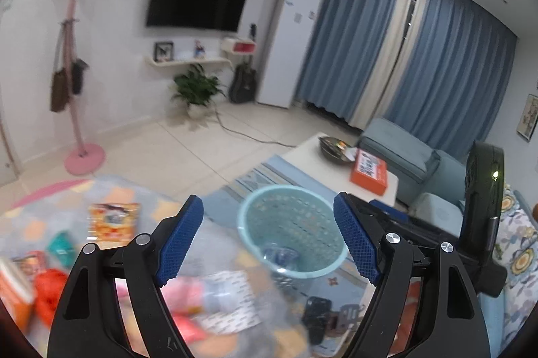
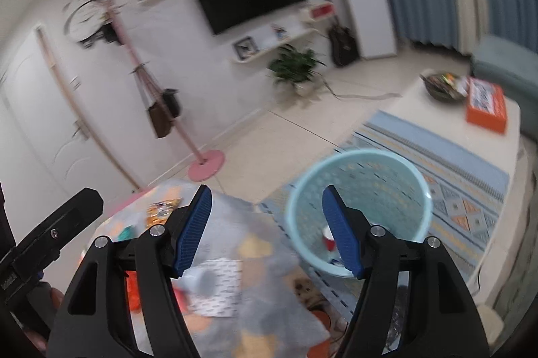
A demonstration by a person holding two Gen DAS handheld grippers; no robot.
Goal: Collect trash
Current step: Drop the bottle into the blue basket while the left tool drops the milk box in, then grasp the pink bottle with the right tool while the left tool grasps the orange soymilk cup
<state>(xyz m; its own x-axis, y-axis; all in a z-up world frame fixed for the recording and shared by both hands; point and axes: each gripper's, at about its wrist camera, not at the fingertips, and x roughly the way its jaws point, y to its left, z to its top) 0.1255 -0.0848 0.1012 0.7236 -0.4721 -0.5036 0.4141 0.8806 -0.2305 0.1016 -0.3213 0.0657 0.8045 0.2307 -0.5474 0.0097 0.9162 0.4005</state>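
A light blue mesh waste basket (image 1: pixel 292 233) stands on the floor beside a low table with a patterned cloth (image 1: pixel 111 189); it also shows in the right wrist view (image 2: pixel 361 210). A crumpled clear bottle (image 1: pixel 280 257) and a red-and-white cup (image 2: pixel 329 238) lie inside it. Trash lies on the cloth: a snack packet (image 1: pixel 112 221), a teal wrapper (image 1: pixel 62 245), a red bag (image 1: pixel 48 290), a white printed wrapper (image 1: pixel 228 300) (image 2: pixel 217 287). My left gripper (image 1: pixel 269 240) is open and empty above the table edge. My right gripper (image 2: pixel 267 231) is open and empty, seen also in the left wrist view (image 1: pixel 484 223).
A white coffee table (image 1: pixel 319 163) holds a metal bowl (image 1: pixel 336 149) and an orange box (image 1: pixel 370 171). A blue sofa (image 1: pixel 396 152), a striped rug (image 2: pixel 454 176), a pink coat stand (image 1: pixel 84 156) and a potted plant (image 1: pixel 196 88) stand around.
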